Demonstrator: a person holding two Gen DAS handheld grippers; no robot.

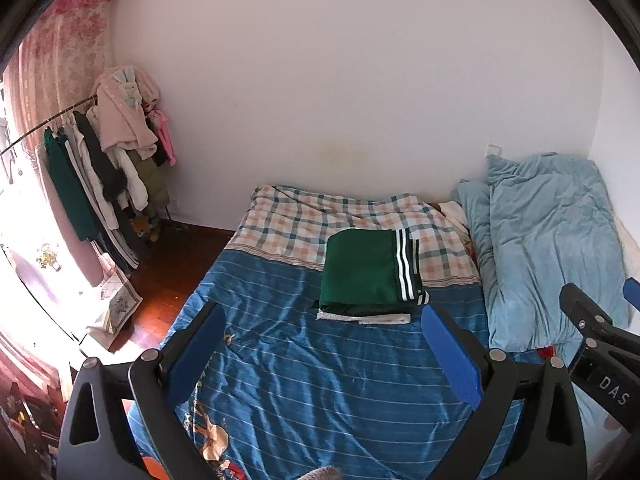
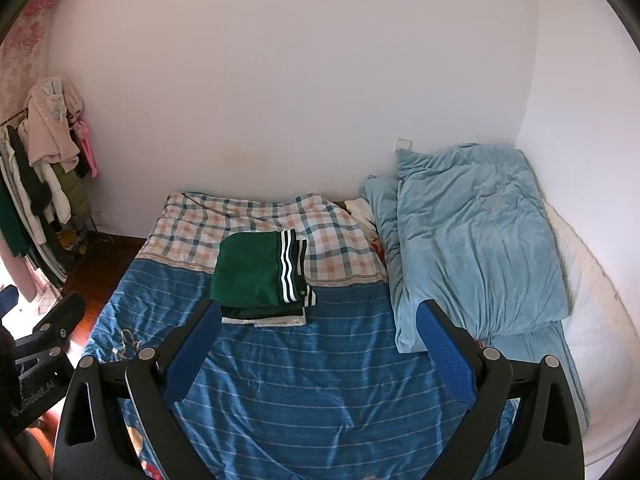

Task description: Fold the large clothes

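Both tools are hanging above the near half of the bed (image 1: 304, 380), and neither one is touching anything. The left hand-held gripper (image 1: 324, 348) is sitting with its blue pads (image 1: 450, 354) spread wide and nothing between them; the right hand-held gripper (image 2: 320, 344) is doing the same, pads apart and empty. Ahead of them the green garment (image 1: 366, 270) is lying folded into a neat rectangle, its white stripes (image 1: 406, 266) running along the right-hand edge. It is resting on top of a folded white piece (image 1: 366, 317) whose edge is peeking out beneath the near side. The little stack is sitting where the blue striped cover (image 2: 320, 380) is meeting the plaid sheet (image 2: 248, 216), well apart from both tools. To the right a light blue quilt (image 2: 476, 240) is bunching up against the white wall (image 2: 300, 80). Off to the left a clothes rack (image 1: 104, 168) is crowding the corner with hanging garments, and a pink curtain (image 1: 60, 52) is glowing with daylight
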